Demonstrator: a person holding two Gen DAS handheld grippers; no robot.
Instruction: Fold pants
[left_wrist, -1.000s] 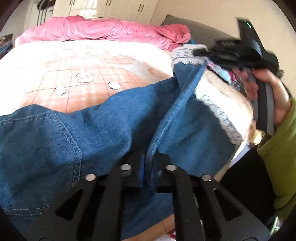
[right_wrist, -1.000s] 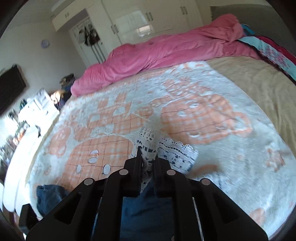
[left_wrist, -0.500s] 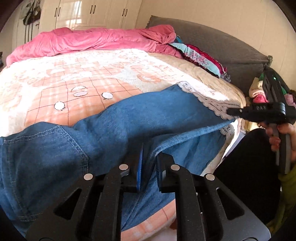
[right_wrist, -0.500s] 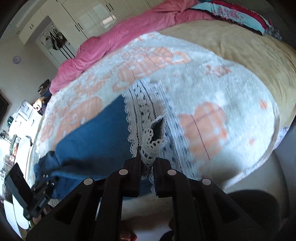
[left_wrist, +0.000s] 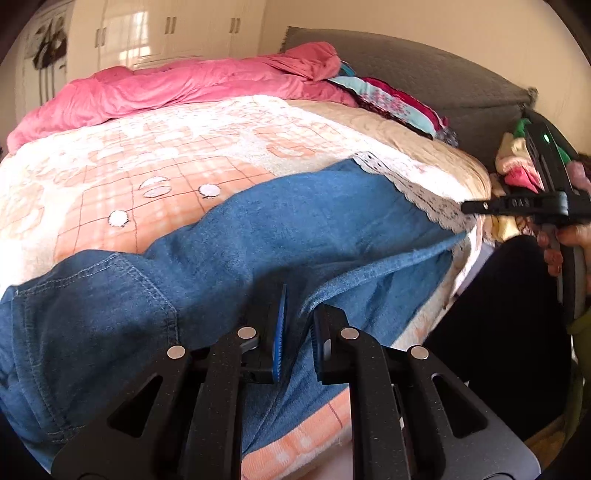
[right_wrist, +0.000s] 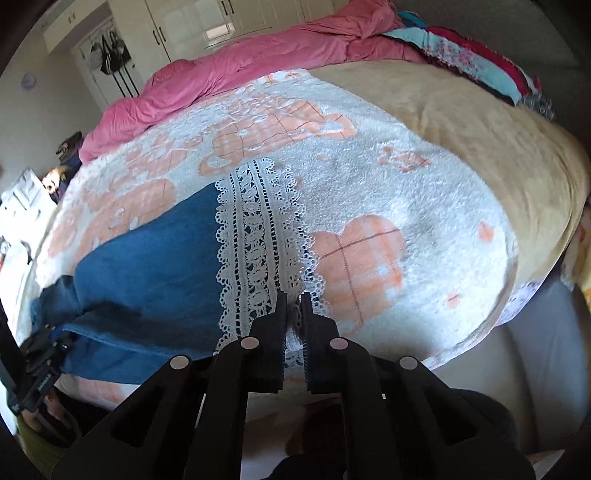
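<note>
Pants (left_wrist: 280, 236) lengthwise along bed edge, lace hem (right_wrist: 258, 236) rightward

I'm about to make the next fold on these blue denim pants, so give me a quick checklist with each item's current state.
1. Left gripper shut on the blue denim pants: ok.
2. Right gripper shut on the white lace hem: ok.
3. Leg laid out flat on the orange-and-white fleece blanket: ok.
4. Waistband flat: cannot tell, it bunches at the picture's edge.
5. Second leg aligned underneath: cannot tell.
</note>
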